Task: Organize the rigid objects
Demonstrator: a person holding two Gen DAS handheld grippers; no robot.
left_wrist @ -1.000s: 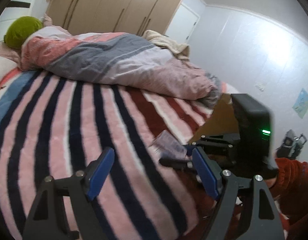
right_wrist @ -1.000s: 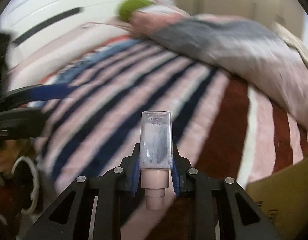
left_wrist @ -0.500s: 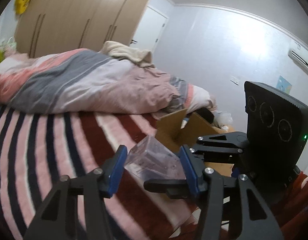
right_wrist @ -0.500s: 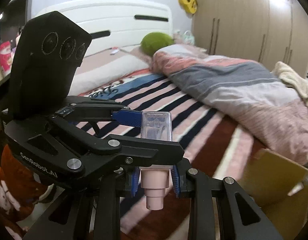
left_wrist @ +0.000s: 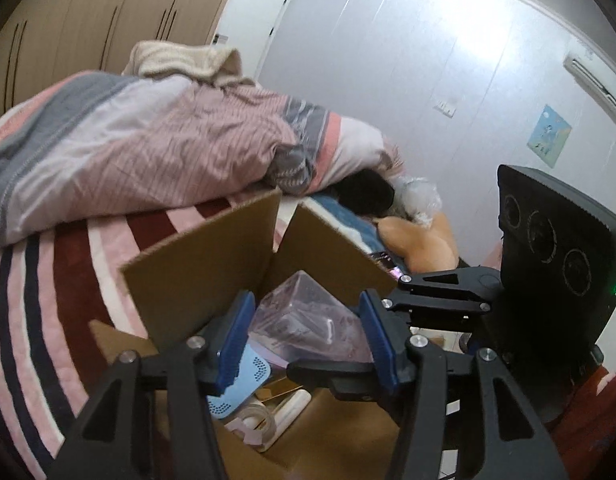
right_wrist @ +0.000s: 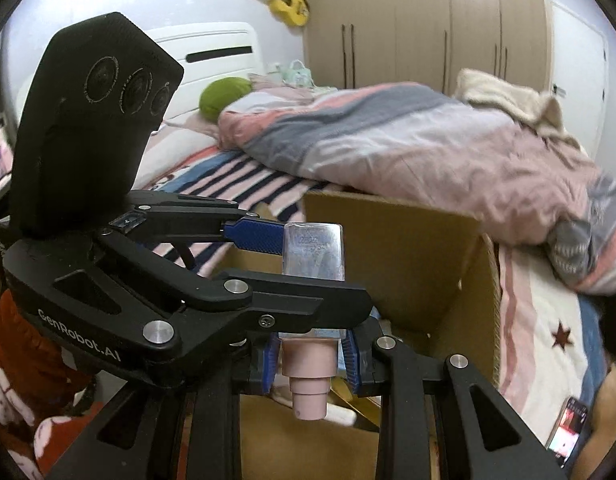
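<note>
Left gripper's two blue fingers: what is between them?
In the left wrist view, the clear bottle held by the right gripper sits between the left gripper's fingers, above the open cardboard box.

Clear plastic bottle (right_wrist: 312, 254), glossy, with a matt pink plastic cap (right_wrist: 310, 376). Cardboard box (left_wrist: 211, 264): plain brown corrugated paper, matt, raw cut edges. Right tongs (right_wrist: 312, 354): matt black plastic frame, blue ribbed rubbery pads (right_wrist: 269, 362), shiny metal screw heads. Left tongs (left_wrist: 308, 340): same matt black plastic, blue textured pads (left_wrist: 378, 340). Duvet (left_wrist: 147, 152): crinkled cotton-like cloth, matt, finely striped. Bed cover (left_wrist: 39, 320): soft fleecy striped cloth. Wardrobe (right_wrist: 424, 20): smooth wood-look laminate, slight sheen. Blue perforated plastic item (left_wrist: 243, 384) in box, smooth.
</note>
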